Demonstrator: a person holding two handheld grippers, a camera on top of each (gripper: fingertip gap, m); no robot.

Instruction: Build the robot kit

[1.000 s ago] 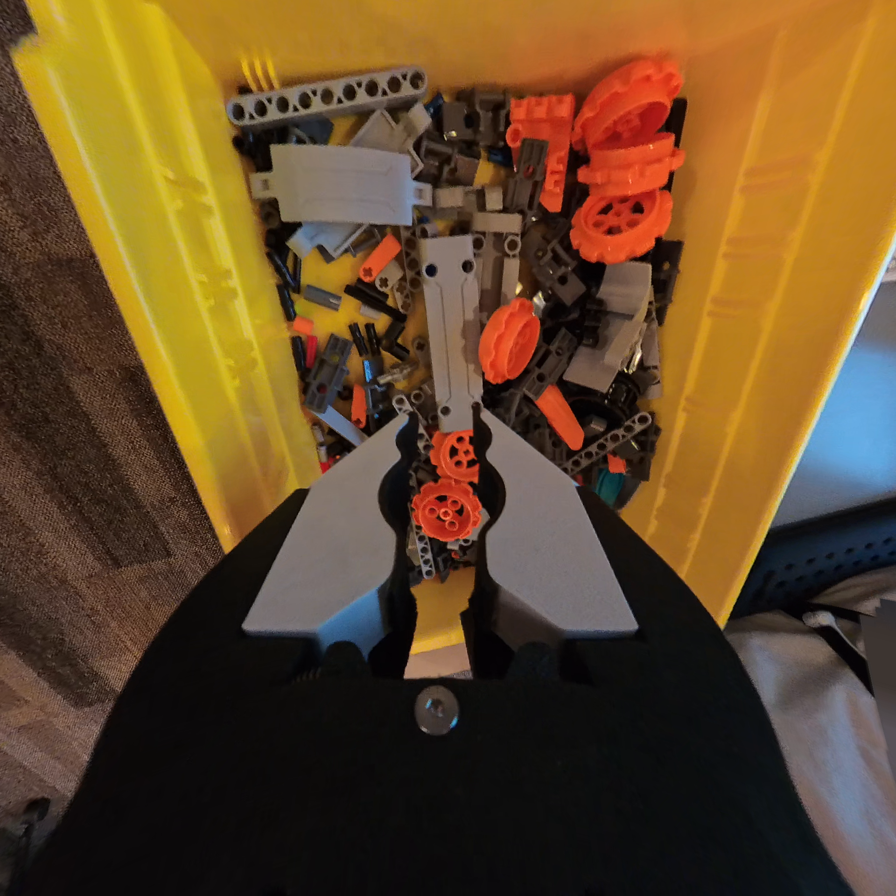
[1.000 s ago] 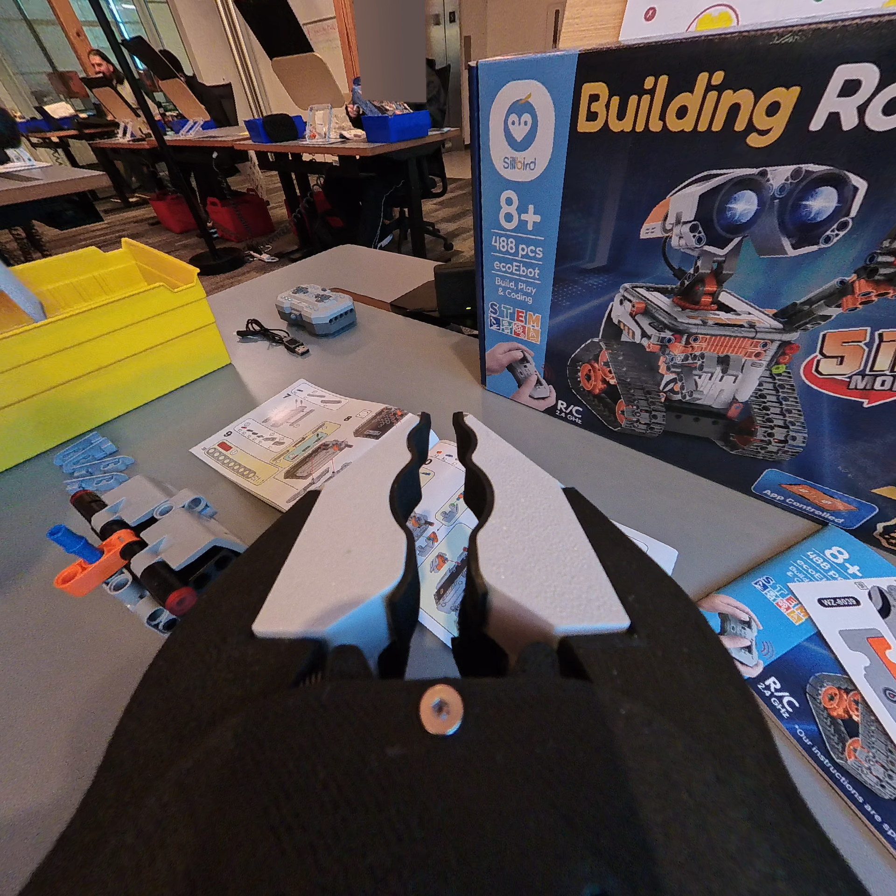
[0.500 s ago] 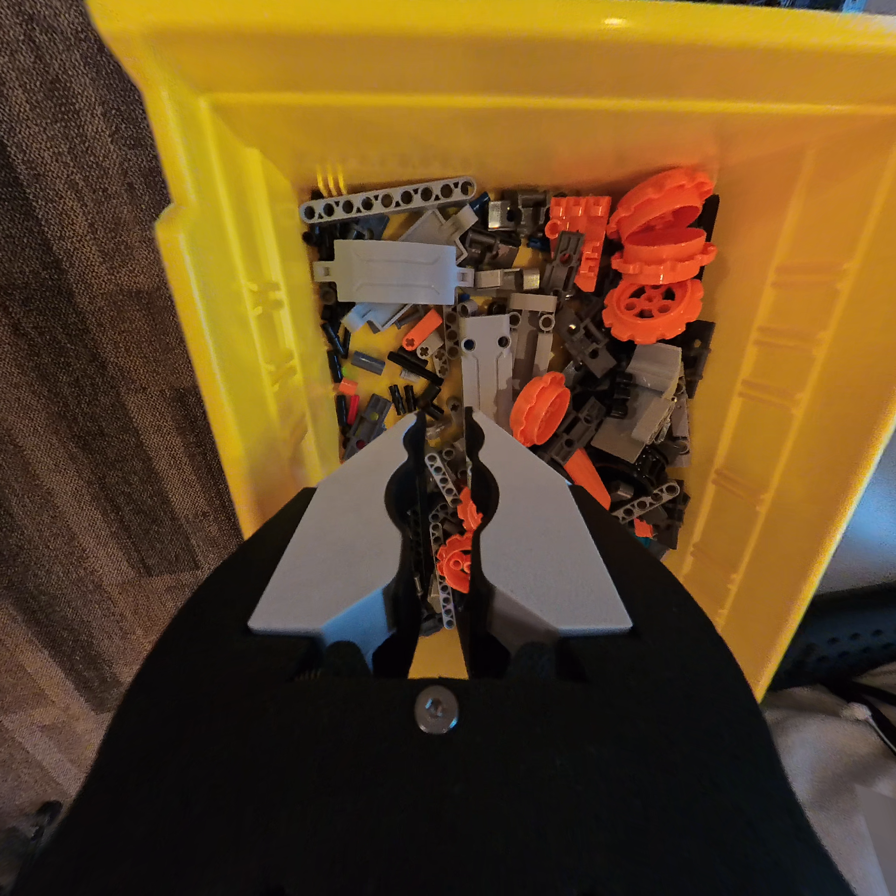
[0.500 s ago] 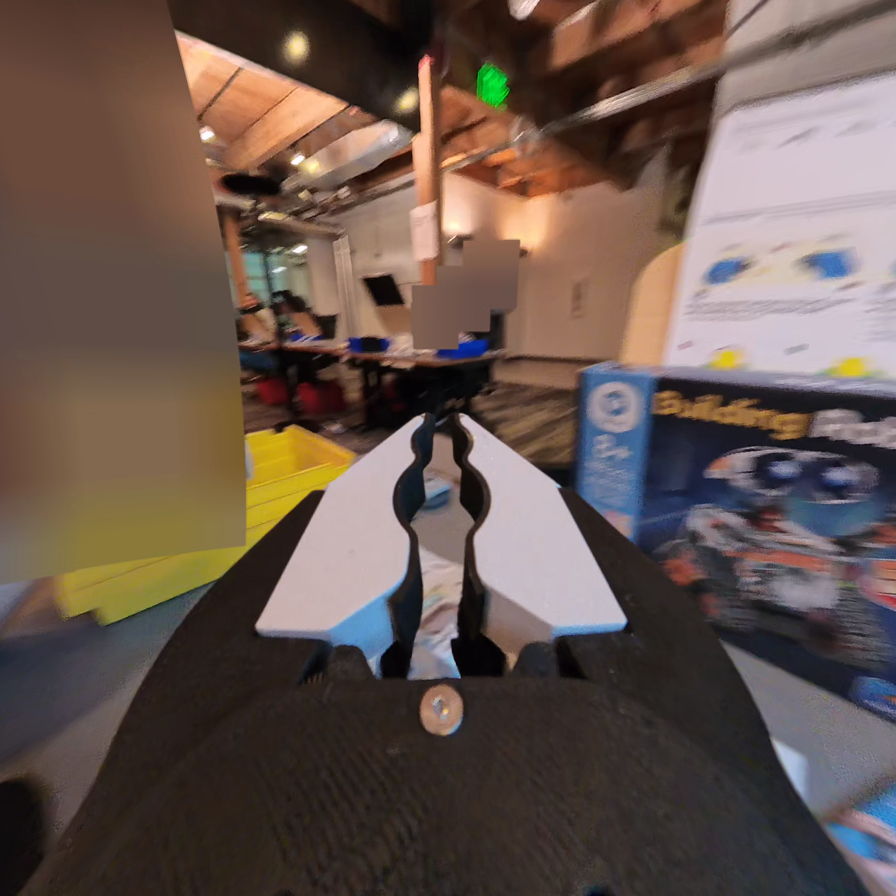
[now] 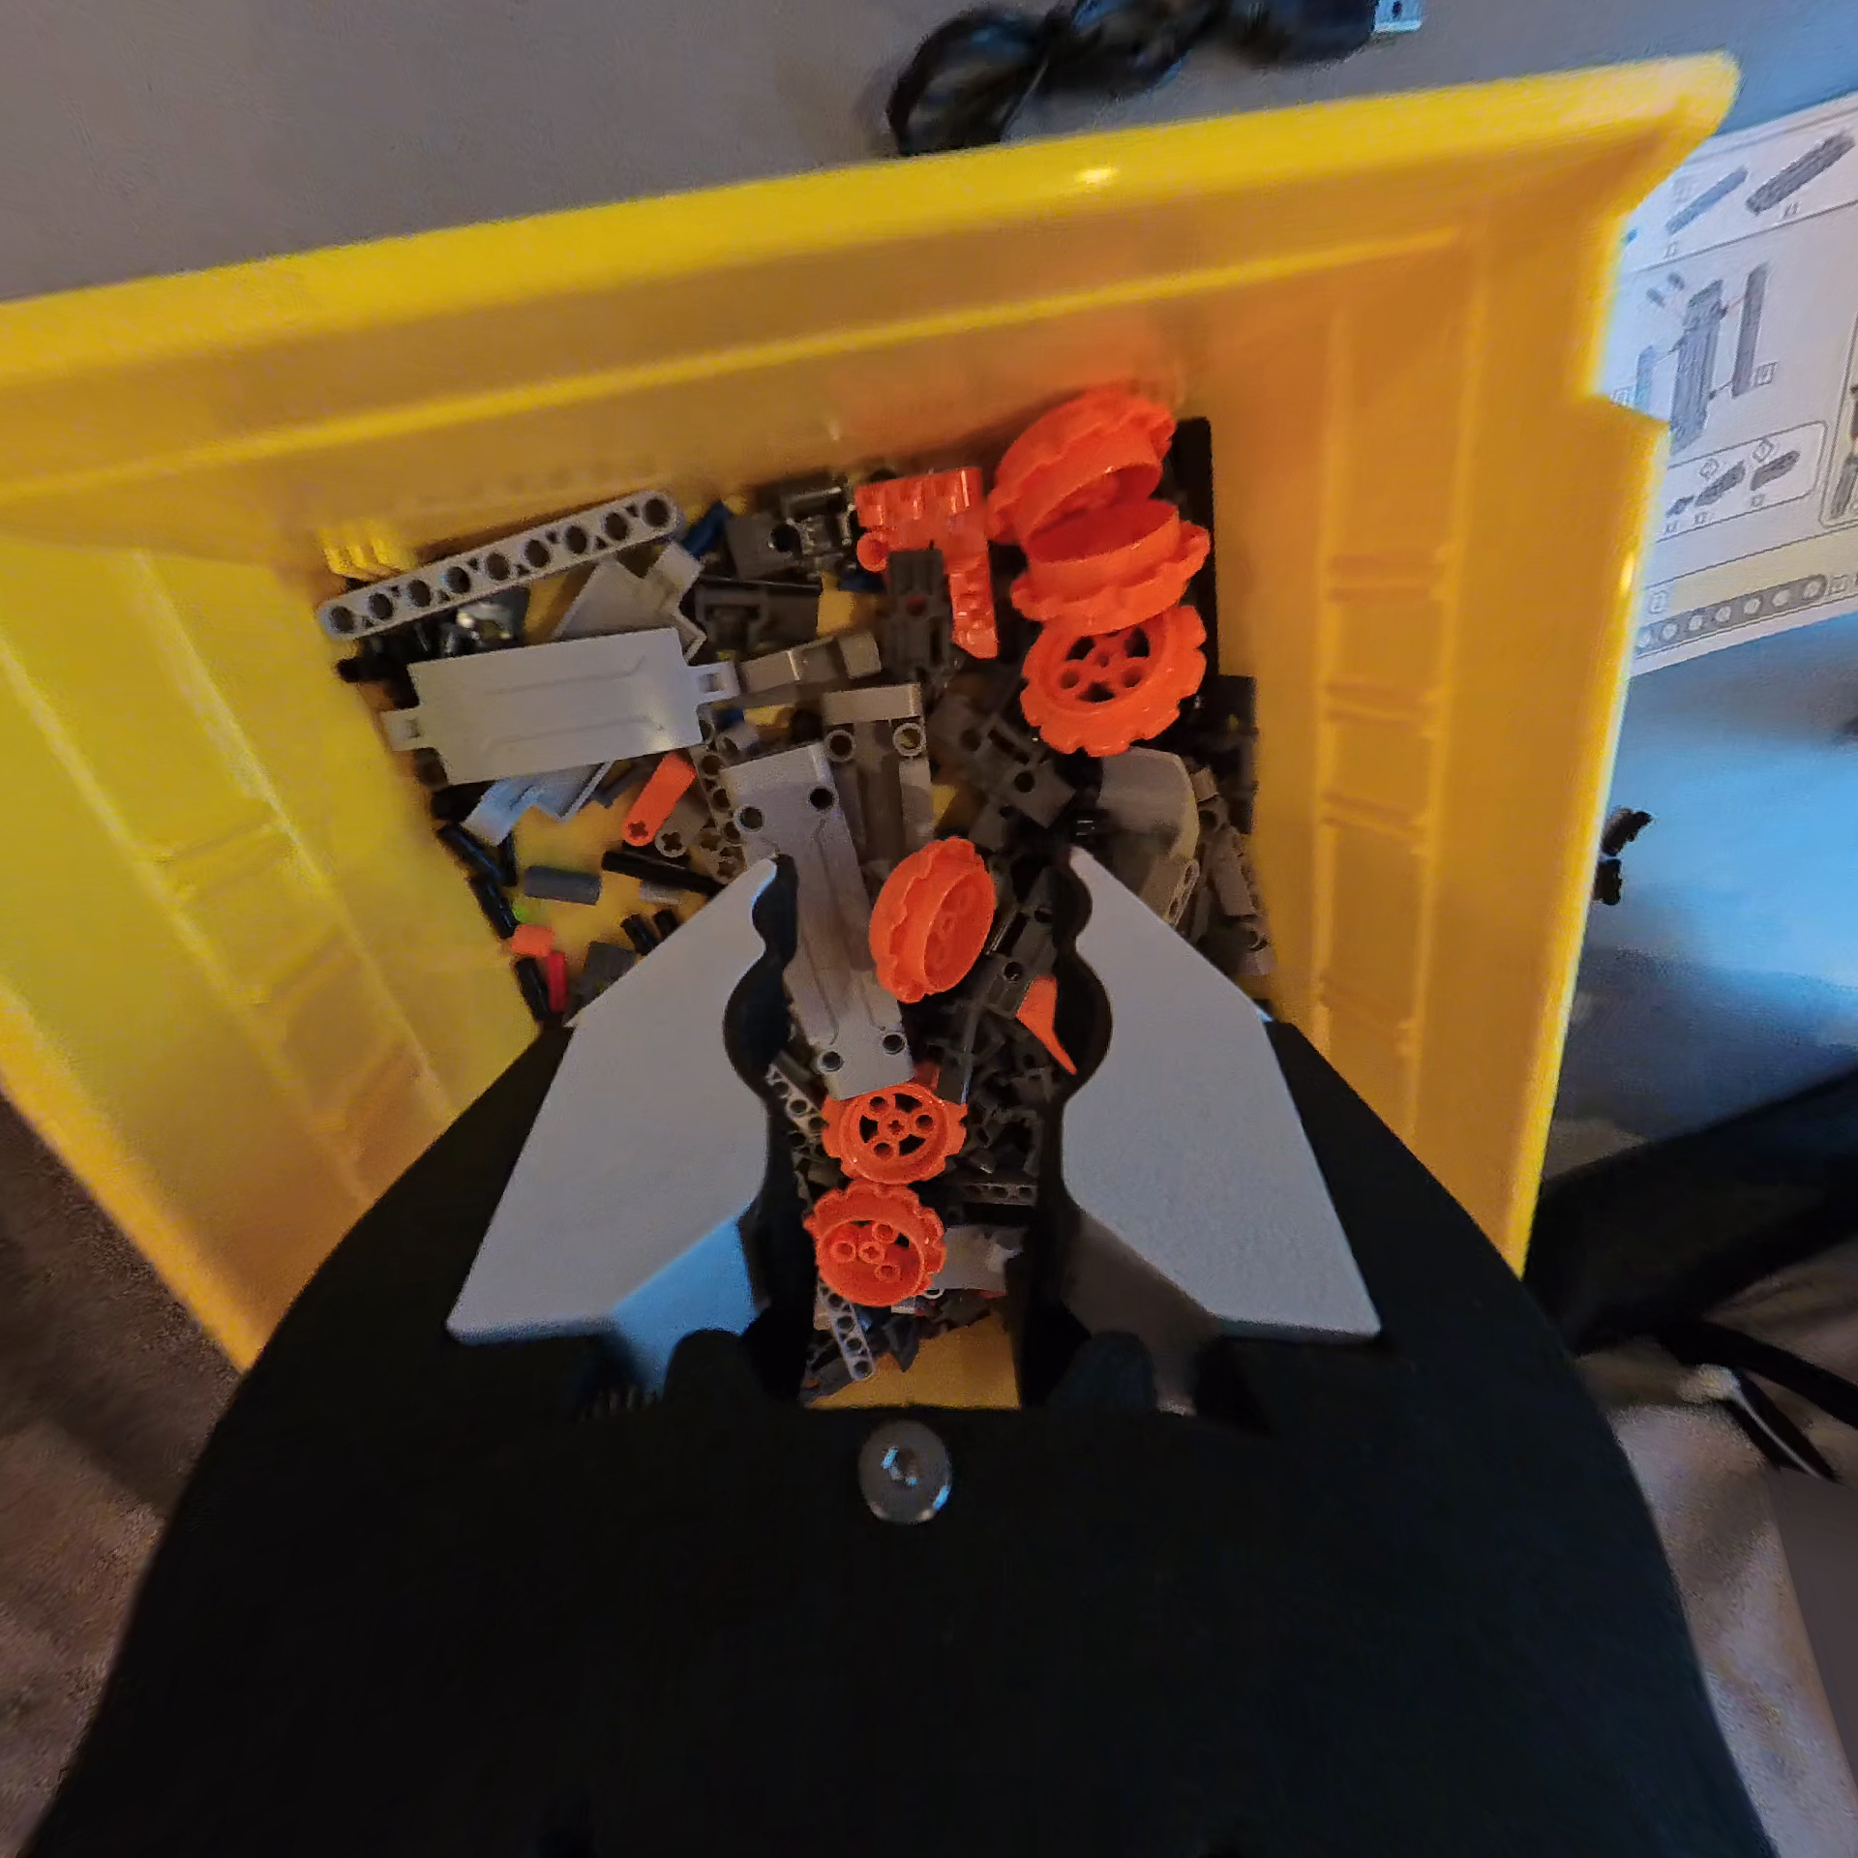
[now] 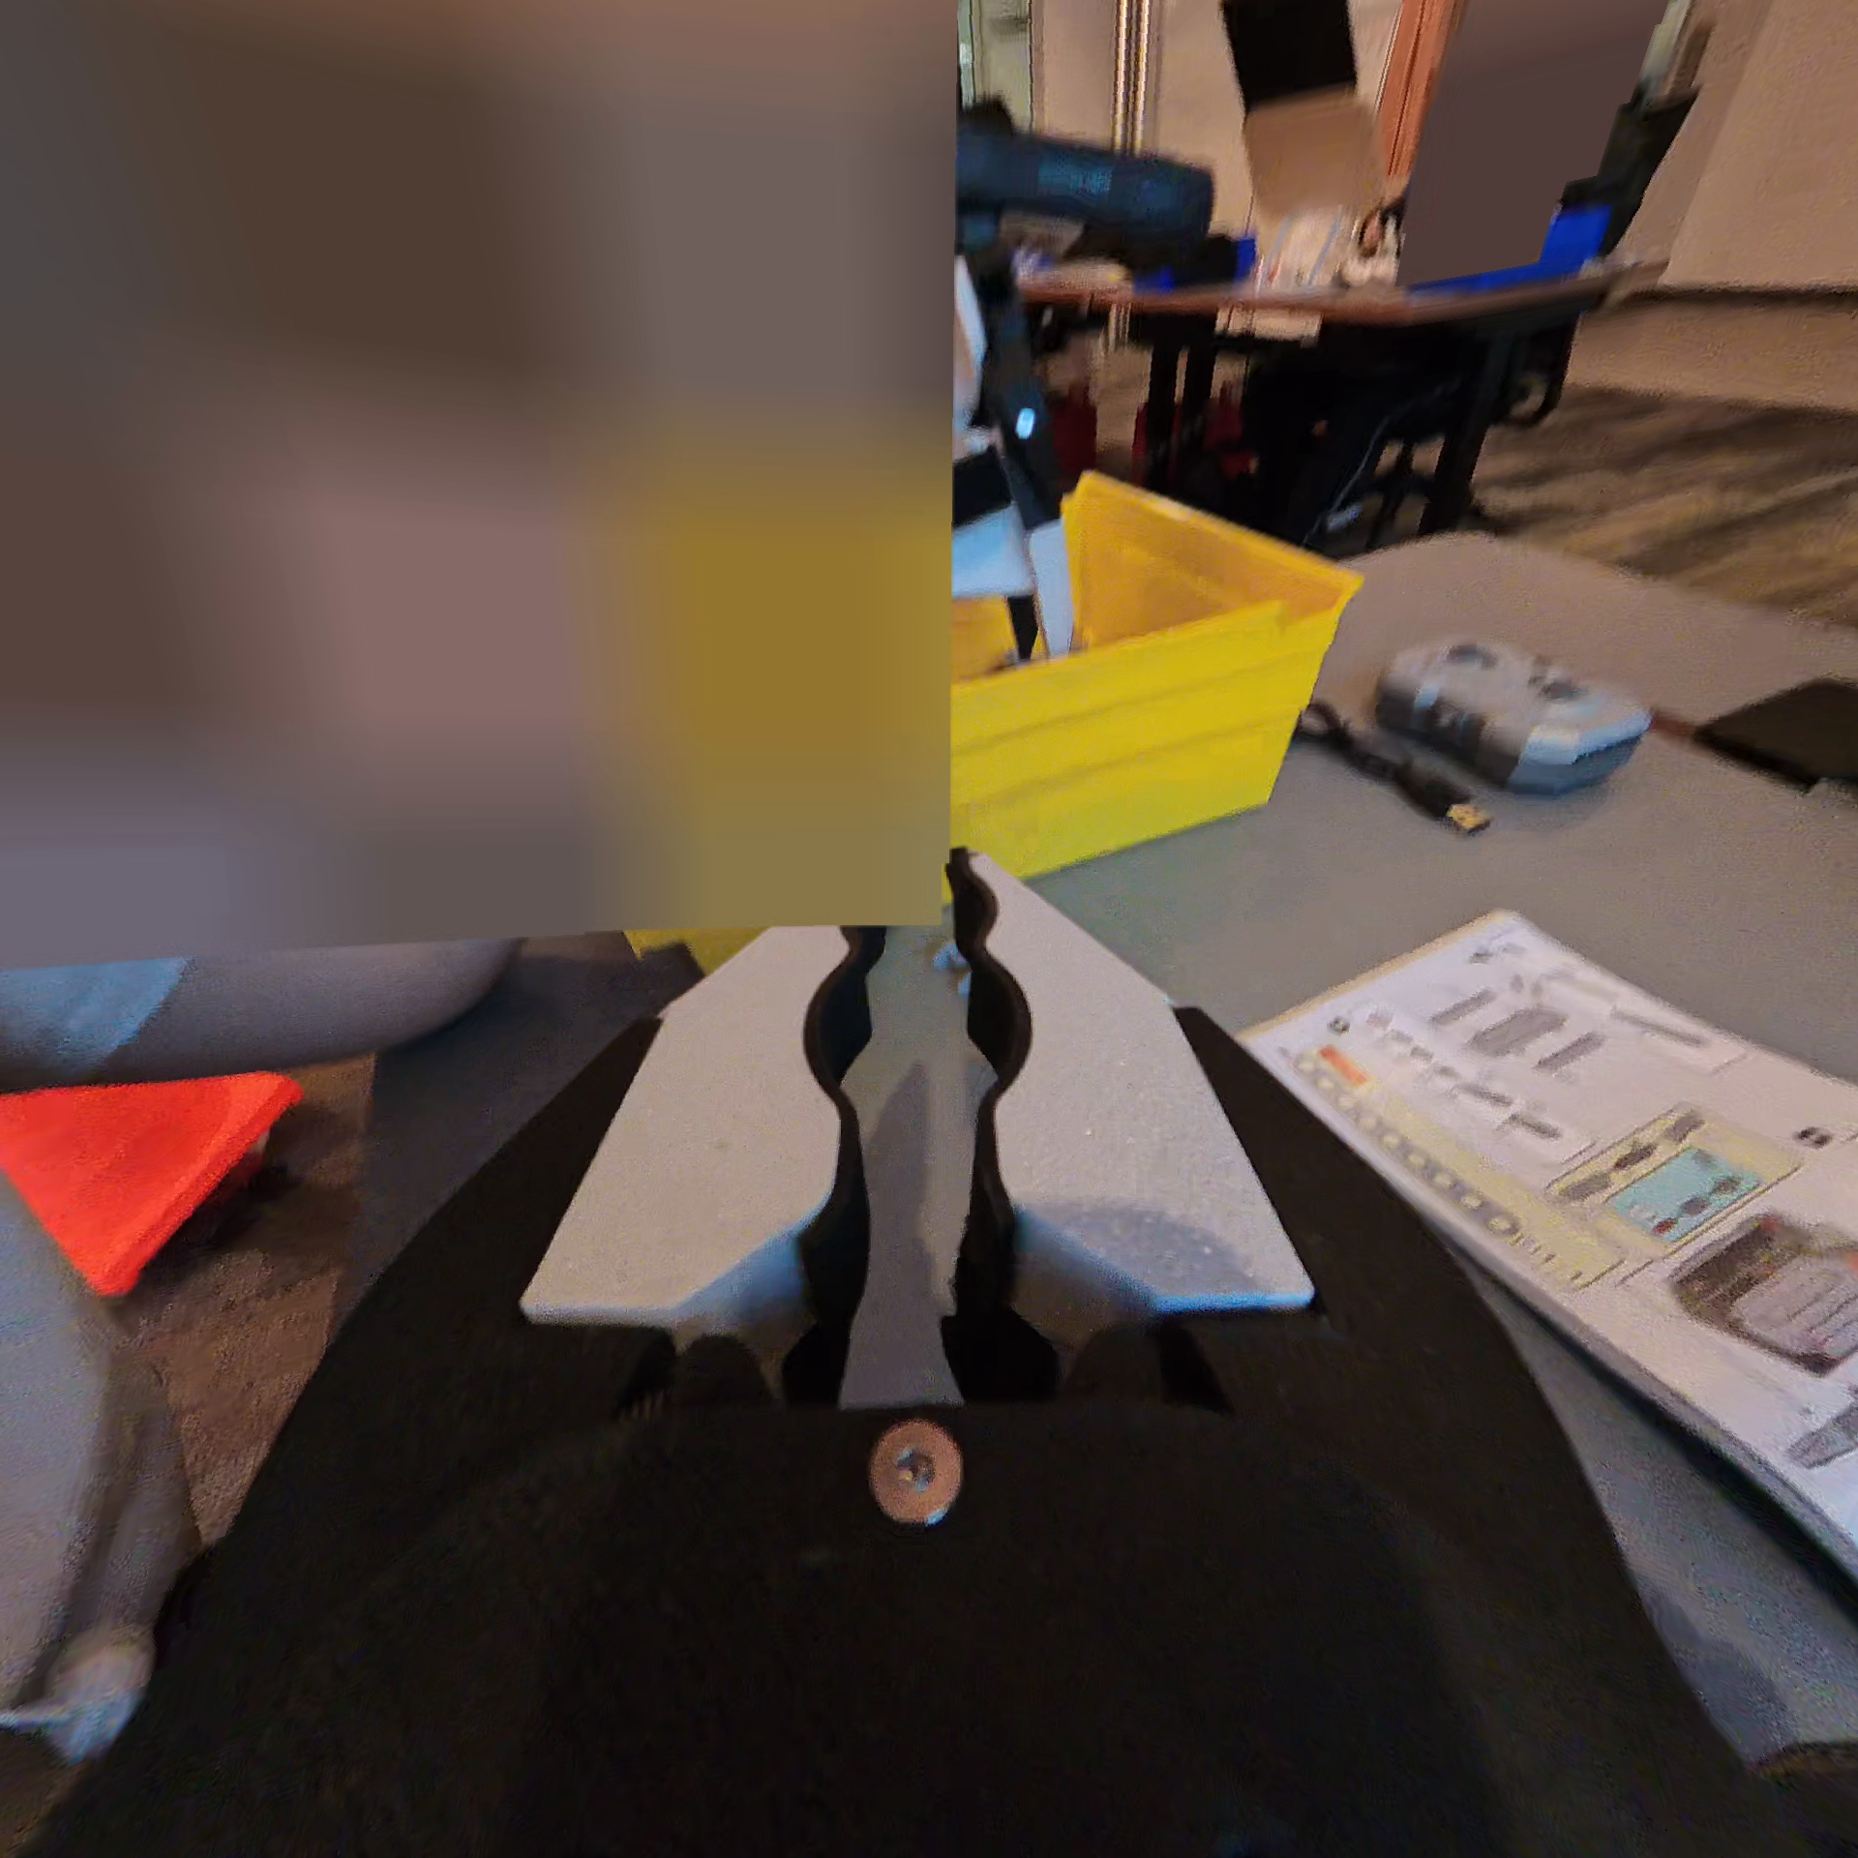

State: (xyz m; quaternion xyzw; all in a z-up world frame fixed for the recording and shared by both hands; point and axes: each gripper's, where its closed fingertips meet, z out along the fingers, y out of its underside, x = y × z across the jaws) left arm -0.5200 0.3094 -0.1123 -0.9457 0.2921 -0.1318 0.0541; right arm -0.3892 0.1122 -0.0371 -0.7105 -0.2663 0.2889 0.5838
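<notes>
Grey and flat, the desk [image 6: 1508,885] carries a yellow bin [image 5: 1408,704] close to its edge, with brown patterned carpet [image 5: 60,1307] showing beyond the bin's left wall. The left tool [image 5: 925,875] hangs above the bin's near end, its jaws spread wide and gripping nothing. Between them lie building-toy parts heaped on the bin floor: a tilted orange wheel [image 5: 933,920], a long light-grey panel [image 5: 834,945] beside it, and two flat orange gears [image 5: 890,1131] nearer the tool's base. A light-grey perforated beam [image 5: 503,573] lies along the far wall, a wide grey plate [image 5: 553,704] just below it, and three bigger orange wheels [image 5: 1106,603] stack in the far right corner. The pile leaves a strip of bare yellow floor on the left side, scattered with small black pins. Past the far rim lies a coiled black cable [image 5: 1056,60]; past the right rim, an instruction sheet [image 5: 1749,402].

The right tool [image 6: 910,905] hovers low over bare desk, its jaws nearly closed with only a slim gap and nothing in it. An open manual [image 6: 1568,1156] lies just right of it, and a grey control unit [image 6: 1508,714] with a black USB lead [image 6: 1408,774] sits beyond the bin's corner. A red flat piece [image 6: 131,1166] sits low on the left.
</notes>
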